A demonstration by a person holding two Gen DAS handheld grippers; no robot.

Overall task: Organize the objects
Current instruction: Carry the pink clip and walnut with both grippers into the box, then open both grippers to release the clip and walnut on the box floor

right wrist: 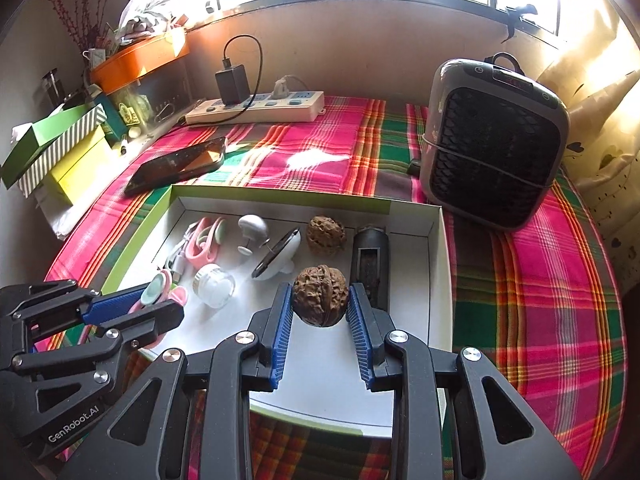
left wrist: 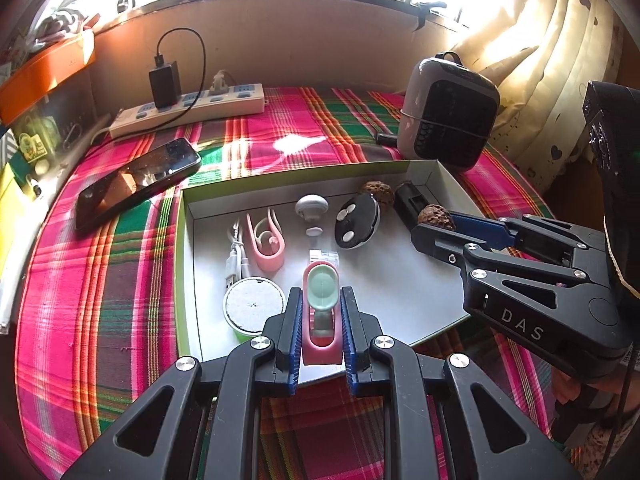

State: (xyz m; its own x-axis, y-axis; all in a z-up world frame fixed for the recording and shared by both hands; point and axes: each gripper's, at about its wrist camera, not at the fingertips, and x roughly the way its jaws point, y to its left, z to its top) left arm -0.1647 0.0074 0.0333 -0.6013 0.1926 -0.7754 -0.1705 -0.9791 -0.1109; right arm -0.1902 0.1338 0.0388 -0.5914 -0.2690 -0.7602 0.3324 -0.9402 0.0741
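- The left gripper (left wrist: 320, 320) is clamped on a pink clip (left wrist: 320, 344) with a mint pad, holding it by its two long flat sides at the near-left edge of the box.
- The right gripper (right wrist: 320, 312) is closed around a walnut (right wrist: 319, 300), pads on opposite cheeks, over the near-right part of the box floor, just beside a black case (right wrist: 370, 264).
- The white box (right wrist: 438, 280) lies on the plaid-covered worktop (right wrist: 540, 280).
- The clip looks like light, springy plastic; a grip across the body seems safest.
- The walnut looks hard, light and ridged, so it should not slip, but it is round and may roll once released.
- A second walnut (right wrist: 326, 236) lies further back.
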